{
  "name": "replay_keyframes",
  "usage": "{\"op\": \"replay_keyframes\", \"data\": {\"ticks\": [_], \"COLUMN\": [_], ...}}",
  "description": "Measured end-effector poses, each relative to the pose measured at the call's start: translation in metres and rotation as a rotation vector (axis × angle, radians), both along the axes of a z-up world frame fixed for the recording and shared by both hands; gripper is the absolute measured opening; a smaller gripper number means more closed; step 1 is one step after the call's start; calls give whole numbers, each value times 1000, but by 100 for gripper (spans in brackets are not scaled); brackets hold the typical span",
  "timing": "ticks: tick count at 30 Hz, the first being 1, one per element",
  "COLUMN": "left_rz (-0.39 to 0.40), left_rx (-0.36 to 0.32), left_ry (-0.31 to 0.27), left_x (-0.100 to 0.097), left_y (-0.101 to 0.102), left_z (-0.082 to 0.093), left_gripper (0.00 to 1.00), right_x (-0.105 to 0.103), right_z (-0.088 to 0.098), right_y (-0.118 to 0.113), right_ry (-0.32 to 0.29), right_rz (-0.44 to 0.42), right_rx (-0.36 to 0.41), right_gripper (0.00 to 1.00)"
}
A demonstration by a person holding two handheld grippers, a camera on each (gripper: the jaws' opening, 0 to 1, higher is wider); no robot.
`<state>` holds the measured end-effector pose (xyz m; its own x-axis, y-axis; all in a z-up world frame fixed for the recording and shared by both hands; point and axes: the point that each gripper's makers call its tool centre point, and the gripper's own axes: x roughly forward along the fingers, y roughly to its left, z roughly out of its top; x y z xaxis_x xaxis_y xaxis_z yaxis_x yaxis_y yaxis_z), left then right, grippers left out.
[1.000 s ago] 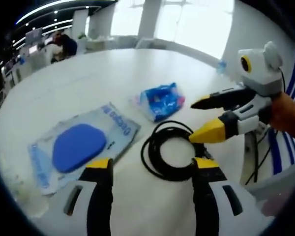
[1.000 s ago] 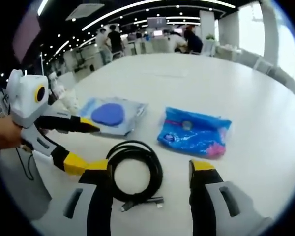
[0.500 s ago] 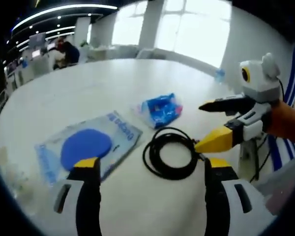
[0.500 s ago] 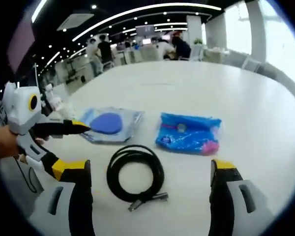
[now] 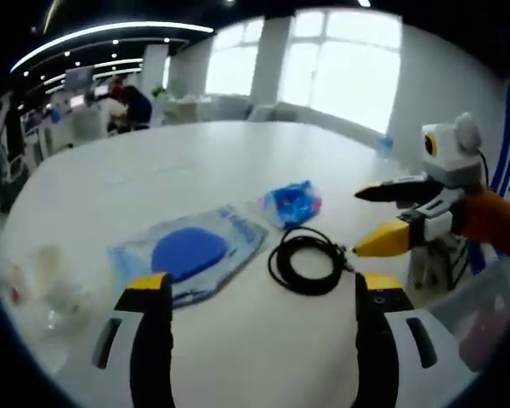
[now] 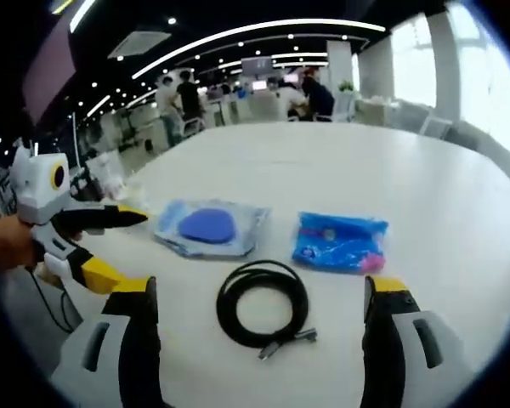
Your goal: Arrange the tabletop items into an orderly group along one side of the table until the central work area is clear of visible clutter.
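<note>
A coiled black cable lies on the white table just beyond both grippers. Behind it are a blue packet and a clear bag holding a blue oval pad. My left gripper stands open and empty, short of the cable; it comes into the right gripper view at the left. My right gripper is open and empty too, and its jaws reach in from the right beside the cable.
Crumpled clear plastic sits near the table edge on the left. A person's hand in an orange sleeve holds the right gripper. People and desks fill the far background.
Both views have drawn back, so the items look smaller and farther. Both grippers' jaws have spread wider. Cable, packet and bag lie where they were.
</note>
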<state>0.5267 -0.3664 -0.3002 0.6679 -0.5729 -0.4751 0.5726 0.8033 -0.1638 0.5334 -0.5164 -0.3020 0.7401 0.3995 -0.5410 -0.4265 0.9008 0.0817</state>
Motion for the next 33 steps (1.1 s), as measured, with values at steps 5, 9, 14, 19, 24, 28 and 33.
{"op": "replay_keyframes", "data": {"ticks": [5,9,14,19,24,28,33], "left_rz": [35,64,118,166,219,263,320], "left_rx": [-2,-10,-25,-36,-37,-37,-17], "left_ry": [-29,-44,-65,-97,-126,-138,-172], "left_x": [-11,-17,-27,-41,-57,-69,-75], "left_y": [25,45,78,106,132,150,166], "left_z": [11,17,25,39,48,53,58], "left_gripper": [85,84,83,82,81,80,79], "right_x": [-4,-8,-14,-20,-29,-35,-39], "right_z": [4,7,14,22,33,38,39], "right_y": [7,14,24,30,39,45,43], "right_ry": [-11,-18,-34,-50,-76,-96,-104], "right_rz": [0,5,22,30,37,52,50], "right_rx": [8,11,4,5,17,1,-4], "right_gripper": [99,99,99,99,99,99,99]}}
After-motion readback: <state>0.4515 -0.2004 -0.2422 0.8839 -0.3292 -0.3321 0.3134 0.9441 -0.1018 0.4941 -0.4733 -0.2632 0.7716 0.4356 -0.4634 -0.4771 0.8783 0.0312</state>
